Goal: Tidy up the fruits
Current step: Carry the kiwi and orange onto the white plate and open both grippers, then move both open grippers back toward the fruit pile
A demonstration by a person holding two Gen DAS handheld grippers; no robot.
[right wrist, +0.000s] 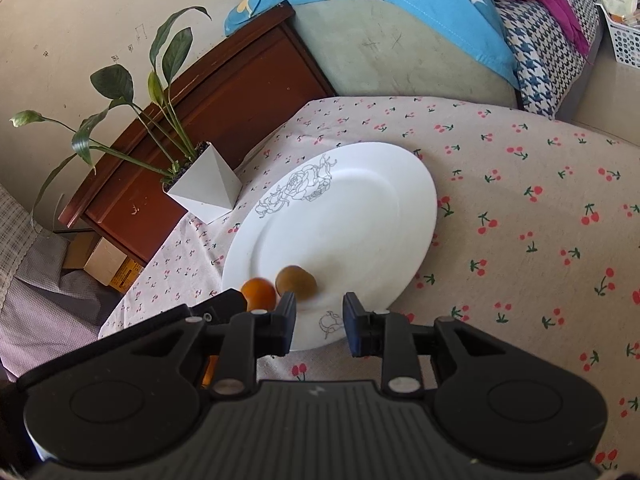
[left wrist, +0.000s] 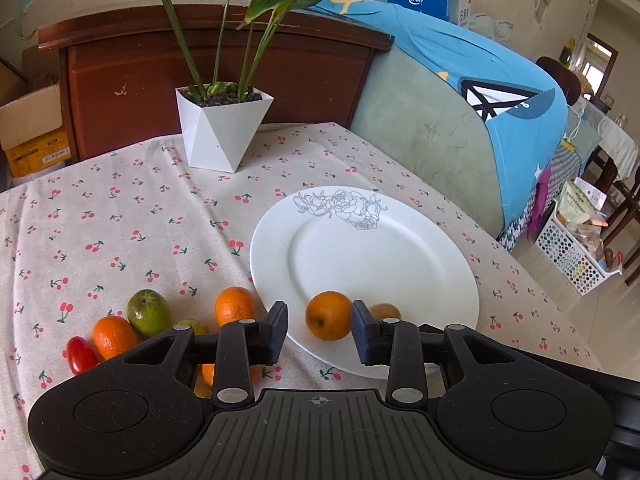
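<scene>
Only left gripper (left wrist: 319,332) sees off-plate fruits (left wrist: 132,330).

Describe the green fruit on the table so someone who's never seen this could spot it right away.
Start at the white plate on the cherry-print cloth. To its left in the left wrist view lies a cluster of fruit off the plate. The green fruit is at the cluster's far side, between two oranges; it is the only large green one, rounded and matte.

Wall: cream plaster (right wrist: 80,20) | Furniture: dark wooden headboard (left wrist: 216,76), green sofa (left wrist: 432,140) | Floor: pale glossy tiles (left wrist: 580,320) | Light: daylight
</scene>
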